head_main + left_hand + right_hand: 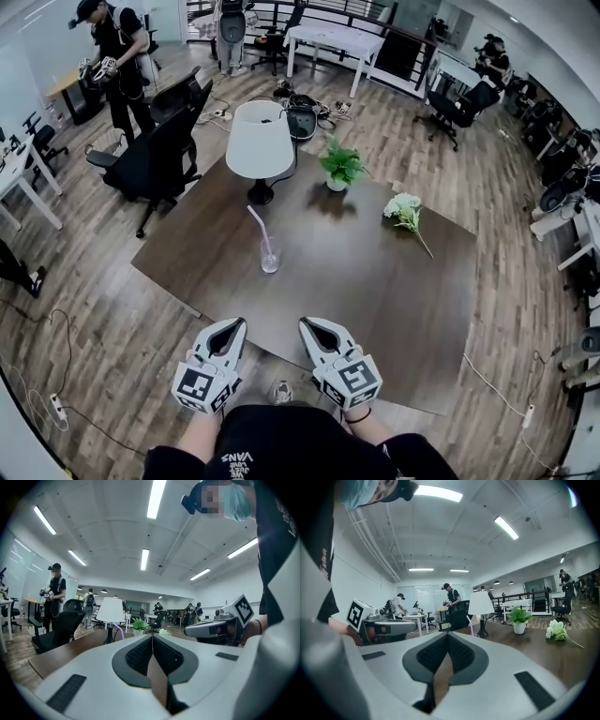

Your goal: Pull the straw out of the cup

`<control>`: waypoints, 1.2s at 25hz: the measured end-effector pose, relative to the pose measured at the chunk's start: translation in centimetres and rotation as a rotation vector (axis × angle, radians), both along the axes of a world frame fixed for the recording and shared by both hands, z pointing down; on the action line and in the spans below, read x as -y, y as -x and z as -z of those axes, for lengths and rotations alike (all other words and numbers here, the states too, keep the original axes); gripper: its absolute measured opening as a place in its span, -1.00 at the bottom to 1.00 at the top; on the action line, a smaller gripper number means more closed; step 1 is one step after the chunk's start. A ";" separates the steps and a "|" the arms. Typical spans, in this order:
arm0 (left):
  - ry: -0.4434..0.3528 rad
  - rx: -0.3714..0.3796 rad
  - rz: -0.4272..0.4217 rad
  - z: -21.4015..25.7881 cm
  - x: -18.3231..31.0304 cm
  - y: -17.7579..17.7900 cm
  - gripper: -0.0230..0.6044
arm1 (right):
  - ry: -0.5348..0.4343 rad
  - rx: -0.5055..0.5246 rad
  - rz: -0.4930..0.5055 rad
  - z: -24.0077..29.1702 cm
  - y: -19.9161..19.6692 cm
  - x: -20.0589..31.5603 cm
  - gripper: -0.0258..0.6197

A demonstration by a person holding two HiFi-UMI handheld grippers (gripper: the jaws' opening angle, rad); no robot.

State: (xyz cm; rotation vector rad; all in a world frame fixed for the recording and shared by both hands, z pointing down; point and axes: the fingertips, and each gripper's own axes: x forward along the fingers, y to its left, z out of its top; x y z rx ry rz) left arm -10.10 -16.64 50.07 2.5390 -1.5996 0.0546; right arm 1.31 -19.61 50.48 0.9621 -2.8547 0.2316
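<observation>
A clear glass cup (270, 259) stands on the dark wooden table (375, 281), left of its middle. A pale purple straw (259, 228) sticks out of the cup and leans toward the back left. My left gripper (235, 322) and right gripper (310, 323) hover side by side over the table's near edge, well short of the cup. Both are shut, pads pressed together, with nothing between them. The straw (119, 632) shows just above the left gripper (152, 637) in the left gripper view. It also shows as a thin straw (470, 625) beyond the right gripper (447, 634).
Behind the cup stands a lamp with a white shade (259, 141). A small potted plant (341, 165) and a bunch of white flowers (405, 211) lie further right. Black office chairs (155, 150) stand off the table's left corner, and a person (114, 56) stands beyond them.
</observation>
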 end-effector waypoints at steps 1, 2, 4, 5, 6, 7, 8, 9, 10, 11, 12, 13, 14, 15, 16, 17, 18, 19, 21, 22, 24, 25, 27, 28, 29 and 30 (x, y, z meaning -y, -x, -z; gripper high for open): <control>0.003 0.000 0.006 -0.1 0.4 0.0 -0.88 | 0.004 0.001 0.003 -0.2 0.0 0.4 -0.87; 0.004 0.002 0.009 -0.2 0.7 0.1 -0.88 | 0.009 0.002 0.004 -0.3 0.1 0.8 -0.87; 0.004 0.008 0.011 -0.3 1.5 0.2 -0.88 | 0.017 0.004 0.008 -0.5 0.2 1.6 -0.87; 0.008 0.007 0.012 -0.3 1.8 0.2 -0.88 | 0.018 0.005 0.009 -0.5 0.3 1.9 -0.87; 0.012 0.005 0.013 -0.3 2.2 0.3 -0.88 | 0.019 0.004 0.010 -0.5 0.4 2.2 -0.87; 0.014 0.003 0.014 -0.3 2.6 0.4 -0.88 | 0.019 0.004 0.010 -0.5 0.5 2.6 -0.87; 0.015 0.002 0.013 -0.4 3.1 0.5 -0.88 | 0.019 0.003 0.010 -0.5 0.6 3.0 -0.87; 0.016 0.001 0.010 -0.4 3.5 0.6 -0.88 | 0.019 0.002 0.008 -0.5 0.7 3.4 -0.87; 0.016 0.001 0.005 -0.4 4.0 0.7 -0.88 | 0.018 0.002 0.005 -0.5 0.9 3.8 -0.87; 0.014 0.003 -0.003 -0.4 4.5 0.9 -0.88 | 0.018 0.001 0.000 -0.5 1.1 4.2 -0.87; 0.013 0.003 -0.012 -0.5 5.1 1.0 -0.88 | 0.018 0.001 -0.008 -0.4 1.2 4.7 -0.87; 0.014 0.003 -0.021 -0.5 5.7 1.1 -0.88 | 0.019 0.003 -0.018 -0.3 1.3 5.3 -0.87; 0.016 0.003 -0.030 -0.5 6.4 1.2 -0.88 | 0.020 0.004 -0.027 -0.3 1.5 5.9 -0.87; 0.018 0.003 -0.037 -0.5 7.1 1.3 -0.88 | 0.019 0.005 -0.034 -0.2 1.7 6.5 -0.87; 0.020 0.002 -0.044 -0.6 7.7 1.5 -0.88 | 0.018 0.005 -0.038 -0.1 1.9 7.0 -0.87; 0.022 0.001 -0.051 -0.5 8.4 1.6 -0.88 | 0.015 0.004 -0.041 -0.1 2.1 7.5 -0.87; 0.022 0.000 -0.059 -0.5 9.0 1.7 -0.88 | 0.014 0.004 -0.045 0.0 2.2 8.1 -0.87; 0.021 0.001 -0.068 -0.4 9.6 1.7 -0.88 | 0.013 0.003 -0.051 0.0 2.4 8.6 -0.87; 0.020 0.004 -0.087 -0.3 10.9 1.9 -0.88 | 0.010 0.005 -0.062 0.3 2.8 9.6 -0.87; 0.021 0.004 -0.094 -0.2 11.5 2.0 -0.88 | 0.008 0.005 -0.067 0.4 3.1 10.1 -0.87; 0.023 0.003 -0.107 -0.2 12.6 2.3 -0.88 | 0.004 0.007 -0.077 0.6 3.5 11.1 -0.87; 0.024 0.002 -0.113 -0.3 13.2 2.4 -0.88 | 0.003 0.007 -0.081 0.6 3.7 11.5 -0.87; 0.026 -0.001 -0.125 -0.5 14.4 2.6 -0.88 | 0.001 0.007 -0.088 0.5 4.0 12.4 -0.87; 0.025 -0.001 -0.130 -0.6 15.0 2.6 -0.88 | 0.000 0.006 -0.091 0.4 4.0 12.8 -0.87; 0.025 0.000 -0.135 -0.6 15.5 2.6 -0.88 | 0.000 0.006 -0.095 0.4 4.1 13.3 -0.87; 0.023 0.003 -0.140 -0.6 16.0 2.7 -0.88 | 0.000 0.006 -0.100 0.4 4.2 13.7 -0.87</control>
